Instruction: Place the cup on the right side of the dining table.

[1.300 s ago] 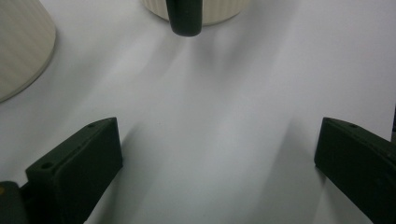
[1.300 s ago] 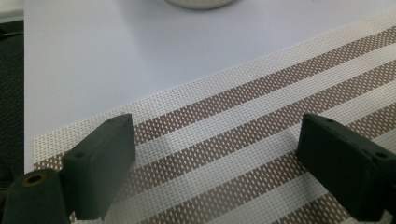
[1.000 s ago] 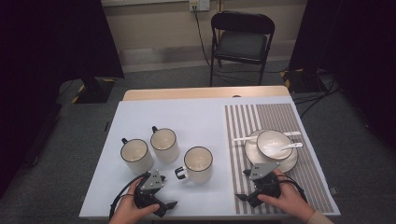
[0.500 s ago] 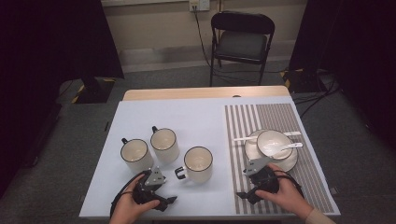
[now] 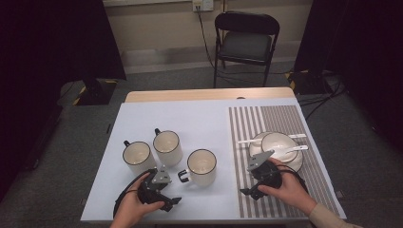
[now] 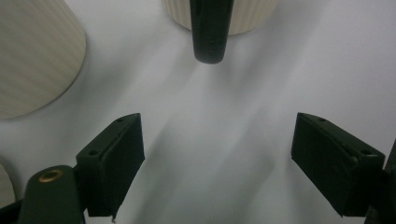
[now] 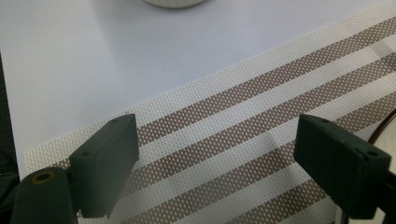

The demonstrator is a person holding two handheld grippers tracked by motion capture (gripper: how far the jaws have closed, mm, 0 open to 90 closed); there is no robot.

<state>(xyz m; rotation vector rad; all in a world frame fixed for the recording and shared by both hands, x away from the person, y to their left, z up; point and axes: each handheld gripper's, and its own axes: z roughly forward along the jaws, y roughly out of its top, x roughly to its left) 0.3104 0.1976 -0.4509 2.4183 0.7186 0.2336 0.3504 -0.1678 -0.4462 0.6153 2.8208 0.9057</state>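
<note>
Three ribbed cream mugs with dark rims stand on the smooth white tabletop; the nearest mug points its black handle at the left tool, jaws spread, empty. Right tool gapes over the woven striped placemat.

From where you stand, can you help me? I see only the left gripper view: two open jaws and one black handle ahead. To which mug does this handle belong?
Observer: To the mug nearest the placemat; its handle points at the left gripper.
Operator: Where is the other gripper?
Observer: The right gripper is over the striped placemat, jaws open.
Operator: What is near it?
Observer: A bowl on a plate, with white spoons.
</note>
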